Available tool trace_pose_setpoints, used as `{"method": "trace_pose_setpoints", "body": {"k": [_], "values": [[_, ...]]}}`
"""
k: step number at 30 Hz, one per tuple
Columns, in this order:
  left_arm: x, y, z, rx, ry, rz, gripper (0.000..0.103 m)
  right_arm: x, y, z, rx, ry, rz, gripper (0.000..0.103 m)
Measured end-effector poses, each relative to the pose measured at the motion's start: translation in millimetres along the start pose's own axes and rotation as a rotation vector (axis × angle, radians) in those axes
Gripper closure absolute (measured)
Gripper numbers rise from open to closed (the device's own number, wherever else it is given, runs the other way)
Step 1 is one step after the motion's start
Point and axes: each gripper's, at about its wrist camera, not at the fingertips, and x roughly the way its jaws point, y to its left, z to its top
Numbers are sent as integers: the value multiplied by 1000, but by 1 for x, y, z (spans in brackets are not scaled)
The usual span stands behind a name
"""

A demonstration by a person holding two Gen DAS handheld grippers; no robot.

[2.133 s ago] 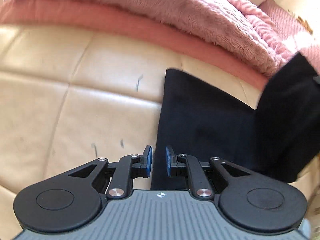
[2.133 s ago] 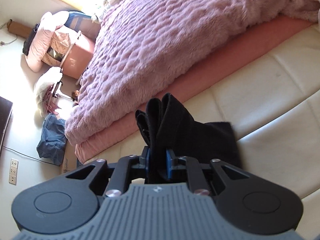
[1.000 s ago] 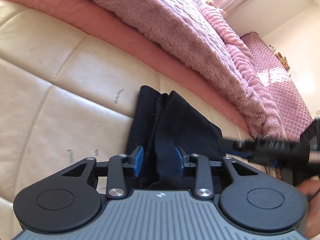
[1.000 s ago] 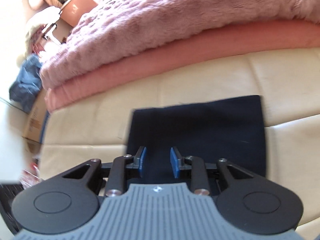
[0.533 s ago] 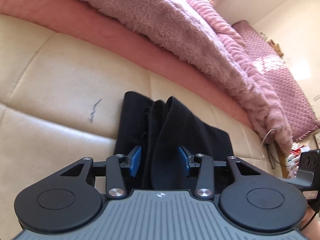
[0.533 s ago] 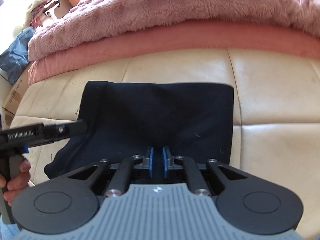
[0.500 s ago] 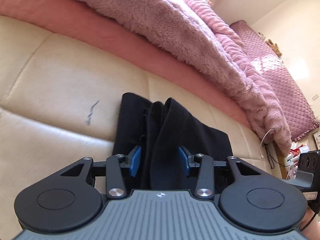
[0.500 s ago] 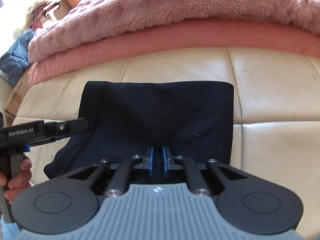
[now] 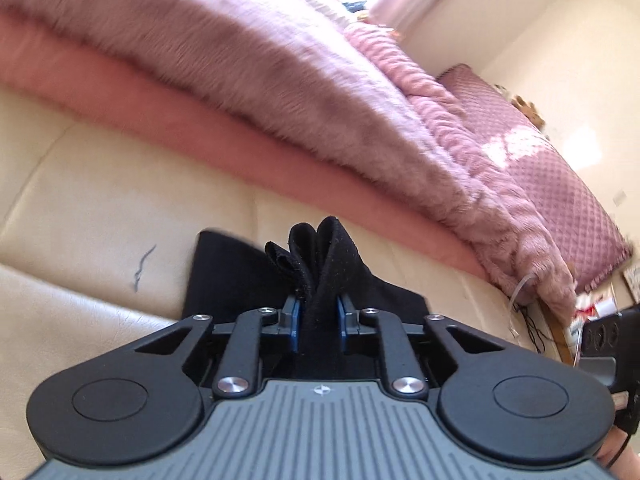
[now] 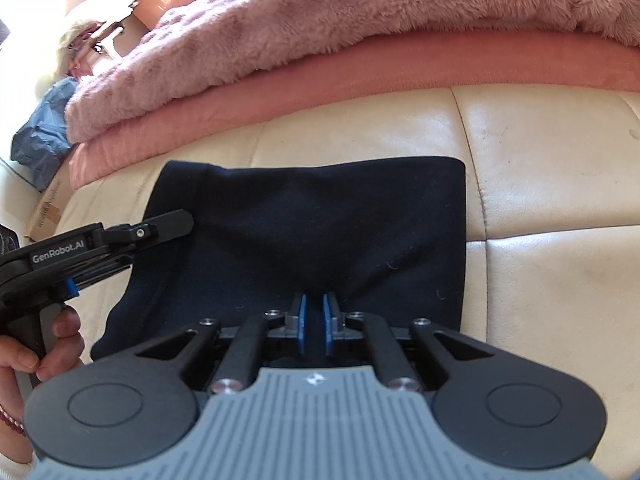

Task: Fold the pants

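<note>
The dark pants (image 10: 320,232) lie folded into a flat rectangle on the cream leather sofa (image 10: 560,200), near the seam between two cushions. Behind them, along the back of the seat, a salmon pink blanket (image 10: 360,76) is spread, and a fluffy mauve blanket (image 10: 320,12) lies on top of it.

The left gripper (image 9: 318,318) is clenched on a bunch of the pants (image 9: 320,264) at their left side. The cloth stands up between its two blue pads (image 9: 295,320) in several thick layers, so the pads are kept a little apart by the fabric. In the right wrist view this same gripper (image 10: 168,224) comes in from the left, and a hand (image 10: 36,344) holds its handle; its tip is at the left edge of the pants.

The right gripper (image 10: 313,324) is at the near edge of the pants, about the middle. Its blue pads (image 10: 301,324) are close together with a narrow gap, and small creases in the cloth run toward them. If cloth is really pinched between them, I cannot tell from here.

On the sofa, left of the pants, there is a small dark pen-like mark (image 9: 142,266). Far at the left, beyond the sofa, a blue bag (image 10: 40,136) lies on the floor.
</note>
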Motion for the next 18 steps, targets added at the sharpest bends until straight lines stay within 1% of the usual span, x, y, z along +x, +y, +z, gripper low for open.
{"method": "trace_pose_setpoints", "body": {"k": [3,5,6,7,9,11,13,16,18], "values": [[-19,-21,12,59,1,5,85,-18,1,-6,-15,-32,4,93],[-28,-23,18,80,1,14,85,-27,4,-10,-58,-43,-25,93],[-26,-18,20,82,11,37,85,-28,5,-13,-81,-38,-46,93],[-19,-9,21,63,35,59,85,-27,6,-16,-96,-32,-56,93],[-5,14,18,4,86,65,85,-22,4,-22,-98,-7,-47,93],[5,32,13,-26,115,93,85,-17,6,-28,-112,-7,-51,93],[10,48,6,-46,129,98,84,-15,7,-34,-127,-12,-47,94],[8,68,4,-125,124,42,75,-12,9,-38,-154,-14,-48,94],[1,71,7,-140,121,37,72,-14,7,-37,-148,-8,-42,94]]}}
